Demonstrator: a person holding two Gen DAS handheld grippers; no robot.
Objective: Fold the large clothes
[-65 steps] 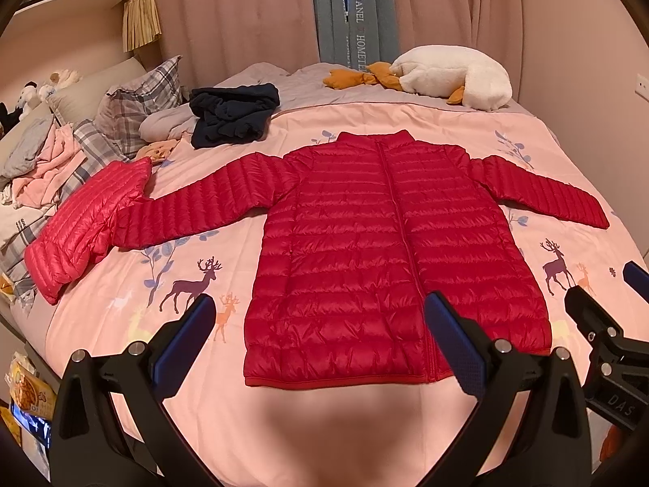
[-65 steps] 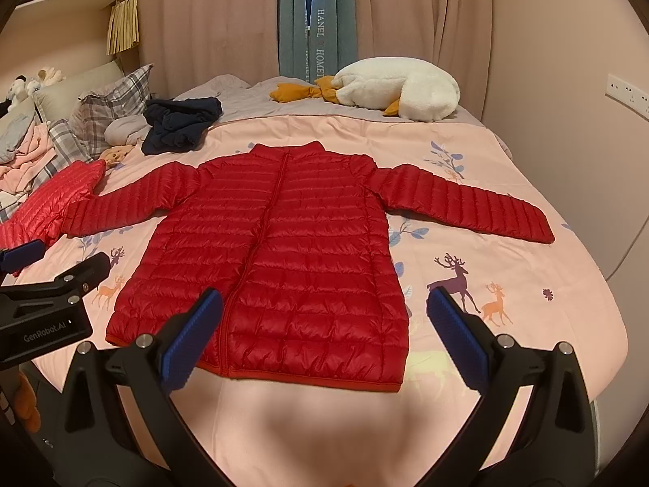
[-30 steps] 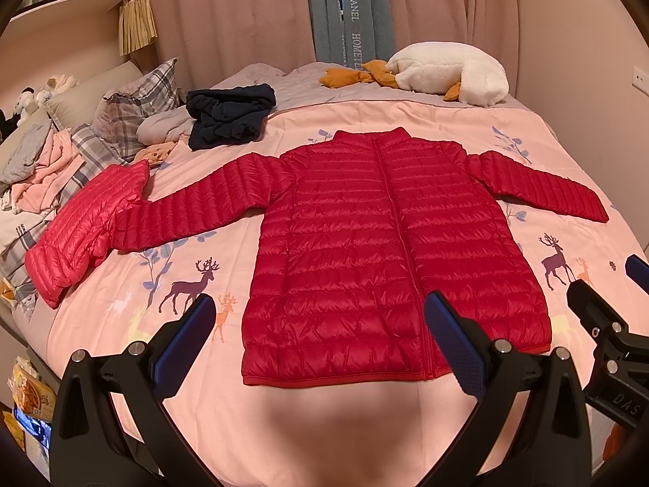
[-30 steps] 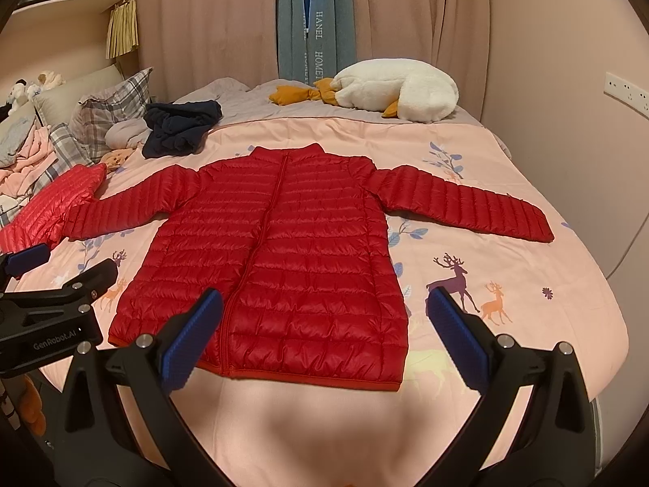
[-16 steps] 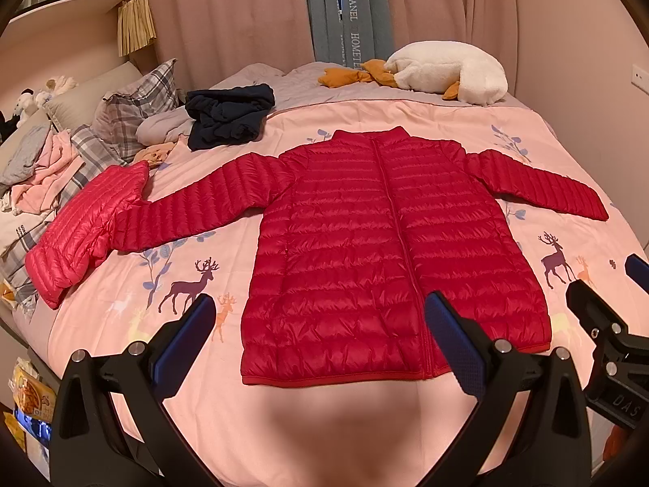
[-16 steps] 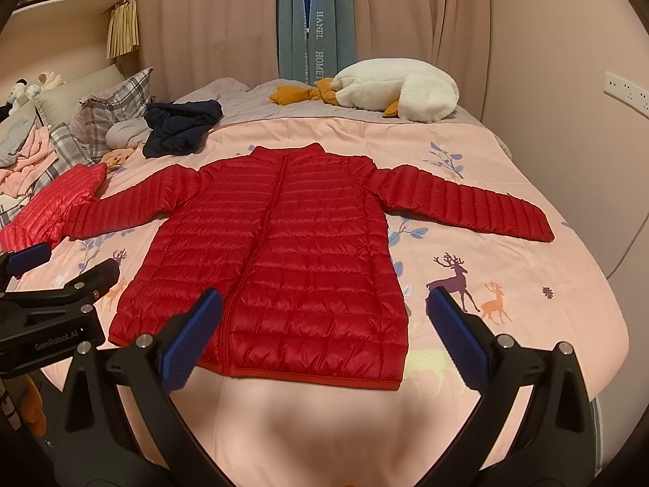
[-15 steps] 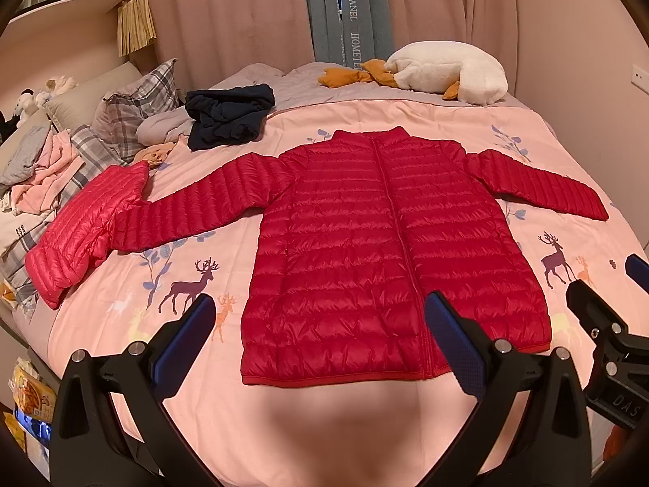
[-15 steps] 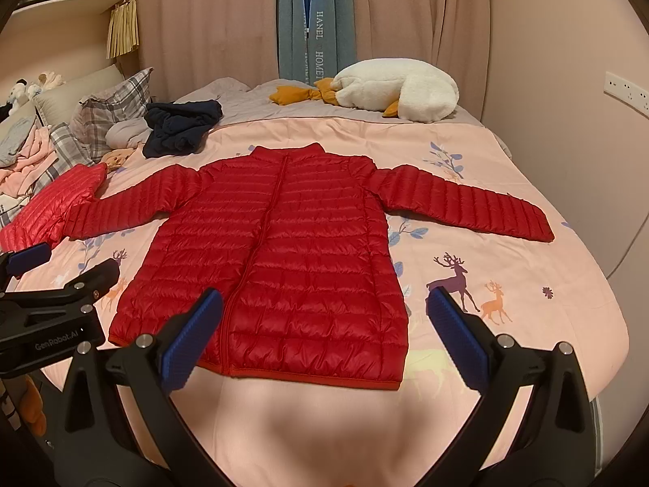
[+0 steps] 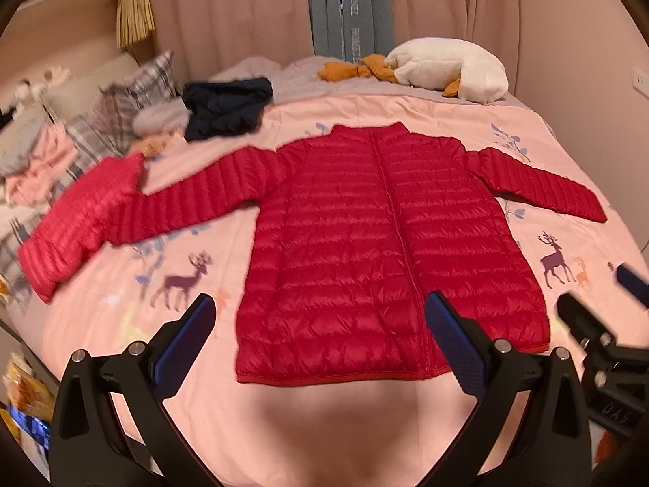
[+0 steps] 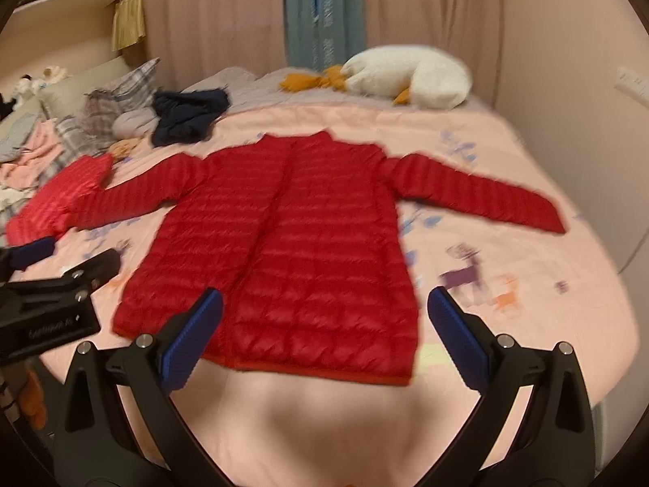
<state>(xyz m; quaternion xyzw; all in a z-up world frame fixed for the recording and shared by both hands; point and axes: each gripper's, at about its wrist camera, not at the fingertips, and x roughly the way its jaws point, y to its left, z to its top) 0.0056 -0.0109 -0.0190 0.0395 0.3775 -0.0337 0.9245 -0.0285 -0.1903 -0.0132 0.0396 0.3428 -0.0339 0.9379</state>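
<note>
Both tongs (image 9: 320,341) (image 10: 324,324) wide apart, empty; red jacket (image 9: 381,251) flat on pink bedspread (image 9: 324,426); curtains (image 9: 243,20) behind

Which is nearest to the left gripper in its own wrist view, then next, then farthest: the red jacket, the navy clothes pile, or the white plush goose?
1. Red jacket: spread flat, hem just ahead of the left gripper.
2. Navy clothes pile: farther back, left.
3. White plush goose: far edge, right, by the curtains.

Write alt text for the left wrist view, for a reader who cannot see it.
A red puffer jacket lies flat, front up, sleeves spread, on a pink deer-print bedspread. The open left gripper hovers near its hem, touching nothing; the right gripper shows at the right edge. A second red jacket, dark clothes and a white plush lie beyond.
</note>
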